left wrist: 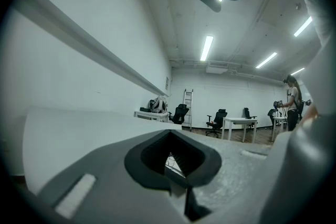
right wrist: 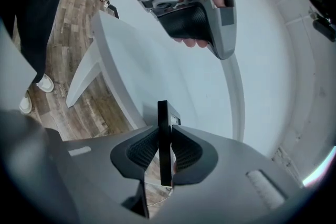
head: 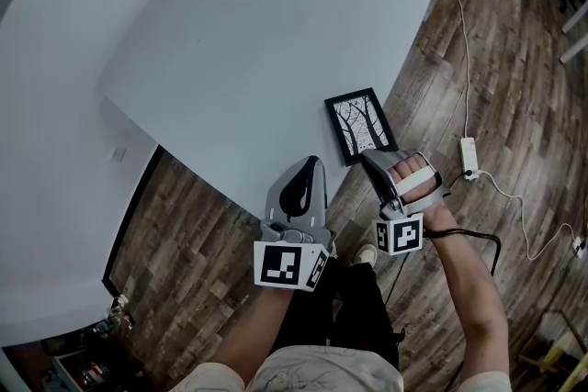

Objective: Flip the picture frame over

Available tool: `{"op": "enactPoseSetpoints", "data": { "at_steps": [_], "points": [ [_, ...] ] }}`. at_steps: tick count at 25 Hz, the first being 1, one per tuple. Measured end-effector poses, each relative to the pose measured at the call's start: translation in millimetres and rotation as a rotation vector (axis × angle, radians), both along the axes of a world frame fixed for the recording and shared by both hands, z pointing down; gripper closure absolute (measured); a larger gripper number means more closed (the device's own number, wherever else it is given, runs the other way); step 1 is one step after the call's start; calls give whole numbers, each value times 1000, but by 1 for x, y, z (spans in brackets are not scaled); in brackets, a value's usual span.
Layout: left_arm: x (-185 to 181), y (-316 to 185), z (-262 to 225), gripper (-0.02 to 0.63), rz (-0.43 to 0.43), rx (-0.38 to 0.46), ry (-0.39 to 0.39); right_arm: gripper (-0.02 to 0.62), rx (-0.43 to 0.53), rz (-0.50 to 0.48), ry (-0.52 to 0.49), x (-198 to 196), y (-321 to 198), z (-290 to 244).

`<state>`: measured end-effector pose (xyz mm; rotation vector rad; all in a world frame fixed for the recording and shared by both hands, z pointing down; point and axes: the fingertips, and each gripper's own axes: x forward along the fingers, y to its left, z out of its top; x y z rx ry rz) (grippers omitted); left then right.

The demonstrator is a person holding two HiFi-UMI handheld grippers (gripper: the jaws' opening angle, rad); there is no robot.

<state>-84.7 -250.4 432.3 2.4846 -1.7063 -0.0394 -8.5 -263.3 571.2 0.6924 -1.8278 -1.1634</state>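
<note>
Picture frame lying at the near right edge of the white table, tree print up, near short edge pinched between the pads of the right gripper. Looks light, thin and rigid. Probably glazed on the face, so slick and breakable there. Better taken by the black rim than the glass, gripped deep enough to resist twisting while turned, then lowered gently, not dropped. Left gripper just left of it, jaws together, nothing held.
</note>
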Motion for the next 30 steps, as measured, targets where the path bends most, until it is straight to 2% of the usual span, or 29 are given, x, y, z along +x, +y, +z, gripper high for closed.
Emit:
{"op": "enactPoseSetpoints", "data": {
  "at_steps": [6, 22, 23, 26, 30],
  "points": [
    [-1, -5, 3, 604, -2, -9, 1, 497, -10, -16, 43, 0, -2, 16],
    [2, -5, 6, 604, -1, -15, -5, 492, -41, 13, 65, -1, -5, 30],
    [2, -5, 7, 605, 0, -15, -6, 486, -55, 20, 68, 0, -6, 32],
    [3, -5, 7, 605, 1, -17, -6, 406, -98, 39, 79, 1, -6, 40],
    [3, -3, 8, 604, 3, -19, -8, 376, -92, 42, 75, 0, -6, 37]
  ]
}}
